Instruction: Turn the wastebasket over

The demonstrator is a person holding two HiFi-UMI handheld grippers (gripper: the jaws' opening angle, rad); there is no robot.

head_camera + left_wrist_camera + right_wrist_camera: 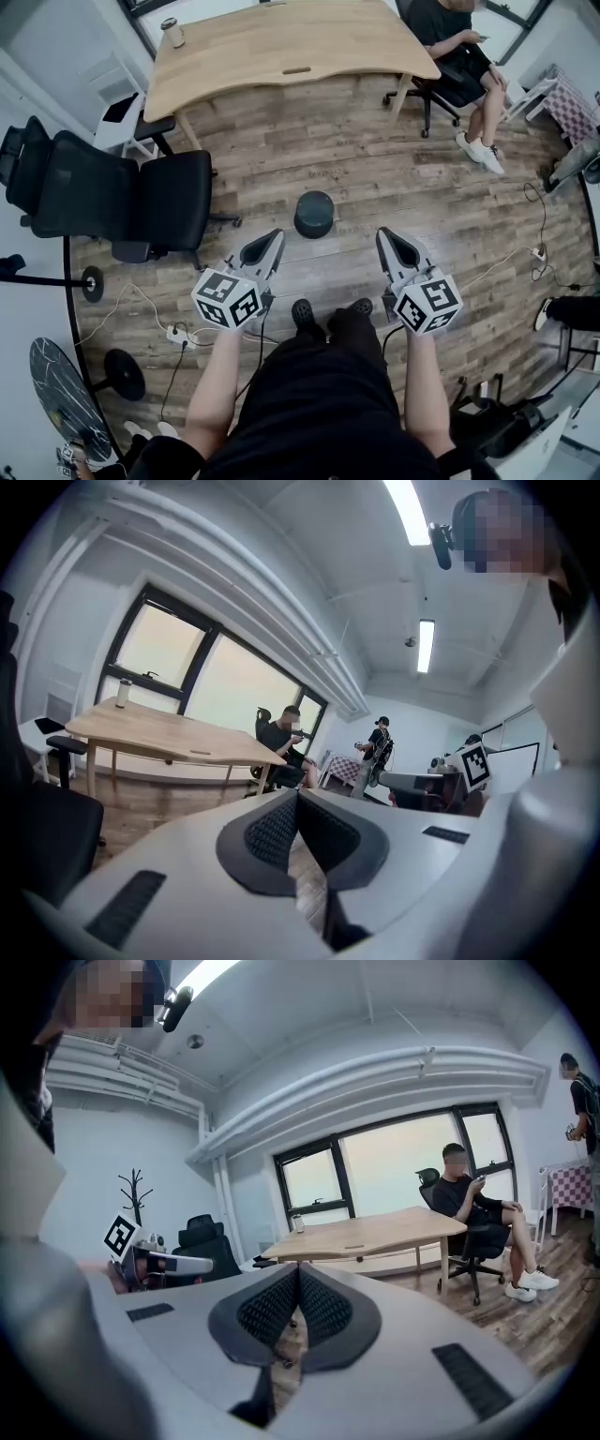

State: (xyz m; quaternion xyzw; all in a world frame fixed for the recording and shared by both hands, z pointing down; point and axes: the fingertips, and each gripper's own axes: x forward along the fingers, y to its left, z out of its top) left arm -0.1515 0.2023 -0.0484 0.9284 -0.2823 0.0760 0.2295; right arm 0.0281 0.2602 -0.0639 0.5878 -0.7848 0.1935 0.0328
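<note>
A small dark round wastebasket [314,214] stands on the wooden floor ahead of the person's feet, its flat closed end facing up. My left gripper [275,236] hangs to its lower left, shut and empty. To its lower right, my right gripper [386,236] is likewise shut and empty. Both stop short of the basket. In the left gripper view the left gripper [297,797] has its pads pressed together, and the right gripper [298,1272] looks the same in the right gripper view. The basket is hidden in both gripper views.
A wooden desk [281,47] with a cup [172,32] stands at the back. A black office chair [112,202] is at the left. A seated person [459,56] is at the back right. Cables and a power strip [178,335] lie on the floor at lower left.
</note>
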